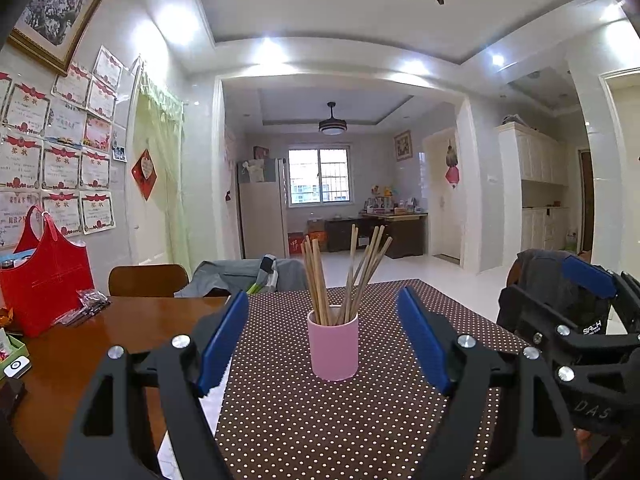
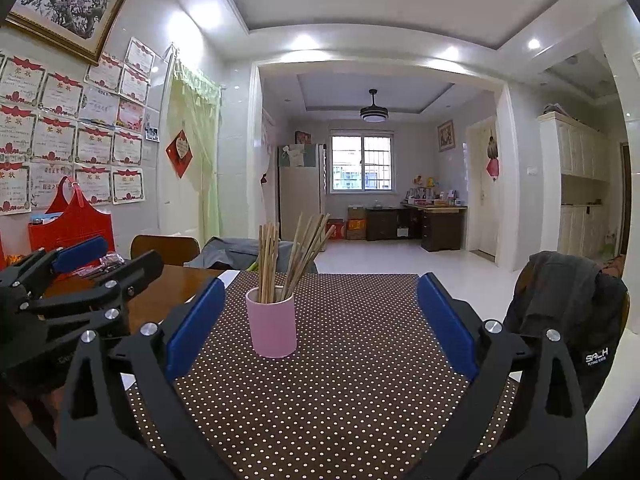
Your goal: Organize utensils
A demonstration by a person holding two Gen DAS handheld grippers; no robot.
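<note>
Because the table (image 1: 120, 332) serves as the work surface, a dotted cloth (image 1: 320, 420) covers its middle, likely to mark the working area. On that cloth the pink cup (image 1: 333, 344) stands upright, and the chopsticks (image 1: 344, 276) stand in it in two loose bunches, leaning apart; judging by this, the sorting looks largely done. The left gripper (image 1: 322, 344) hangs just short of the cup, jaws wide and empty, the cup framed between them. The right gripper (image 2: 320, 328) sits beside it, equally wide and empty, with the cup (image 2: 272, 324) left of its centre.
</note>
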